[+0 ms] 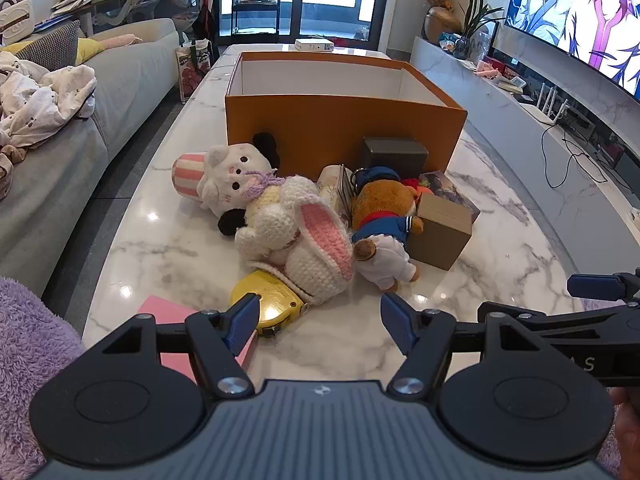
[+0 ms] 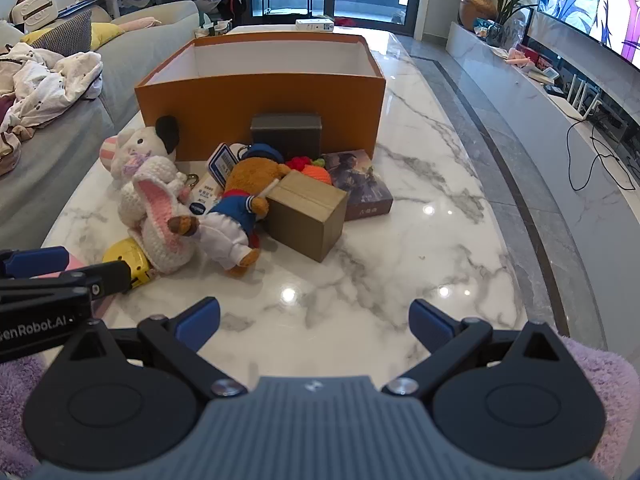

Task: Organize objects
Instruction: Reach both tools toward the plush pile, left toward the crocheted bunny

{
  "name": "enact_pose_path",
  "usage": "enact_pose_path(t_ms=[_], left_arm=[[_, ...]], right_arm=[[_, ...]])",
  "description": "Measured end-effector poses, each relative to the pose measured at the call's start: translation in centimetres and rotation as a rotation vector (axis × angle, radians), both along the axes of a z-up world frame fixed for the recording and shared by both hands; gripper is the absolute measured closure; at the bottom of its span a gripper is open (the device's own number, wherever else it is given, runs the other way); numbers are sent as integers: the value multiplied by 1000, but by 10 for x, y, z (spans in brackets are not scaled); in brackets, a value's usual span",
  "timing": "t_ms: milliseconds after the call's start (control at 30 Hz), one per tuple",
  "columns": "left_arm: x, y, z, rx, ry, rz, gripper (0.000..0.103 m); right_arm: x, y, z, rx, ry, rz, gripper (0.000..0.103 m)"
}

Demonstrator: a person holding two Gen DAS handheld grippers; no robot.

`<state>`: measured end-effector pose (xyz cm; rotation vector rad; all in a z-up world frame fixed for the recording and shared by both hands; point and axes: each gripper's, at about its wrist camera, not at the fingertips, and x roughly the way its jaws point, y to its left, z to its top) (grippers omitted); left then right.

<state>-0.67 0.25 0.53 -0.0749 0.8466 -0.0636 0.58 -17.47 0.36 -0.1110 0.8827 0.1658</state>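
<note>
Glossy marble table [image 2: 360, 264]; crocheted bunny [image 1: 308, 240] (woolly); matt cardboard box [image 1: 344, 128].

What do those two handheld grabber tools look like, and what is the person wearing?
Each gripper, left and right, has a ribbed grey body, black linkage arms with round discs and silver bolts, and blue ribbed pads on the jaws. White lettering marks the side. The sleeves are fluffy lilac fleece.

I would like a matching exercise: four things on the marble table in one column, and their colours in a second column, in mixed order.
Things:
1. big open box
2. tape measure
3. crocheted rabbit
4. sheet of paper under the left gripper

Colours:
A. yellow
B. pink
C. orange
D. white with pink ears

Pairs: 1-C, 2-A, 3-D, 4-B
</note>
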Motion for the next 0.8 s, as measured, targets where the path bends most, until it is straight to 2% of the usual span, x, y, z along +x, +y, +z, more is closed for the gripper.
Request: enact_pose_path(t_ms=[367, 533, 633, 800], left_arm=[[1, 1, 0, -1, 9, 10, 24], [6, 1, 0, -14, 4, -24, 24], [11, 3, 1, -22, 7, -57, 26], [26, 10, 2, -80, 34, -90, 31]], right_arm=[[1, 0, 0, 3, 0, 11, 3], [5, -1, 1, 4, -20, 35, 3], [11, -4, 3, 12, -30, 52, 12], [28, -9, 6, 73, -19, 66, 31]])
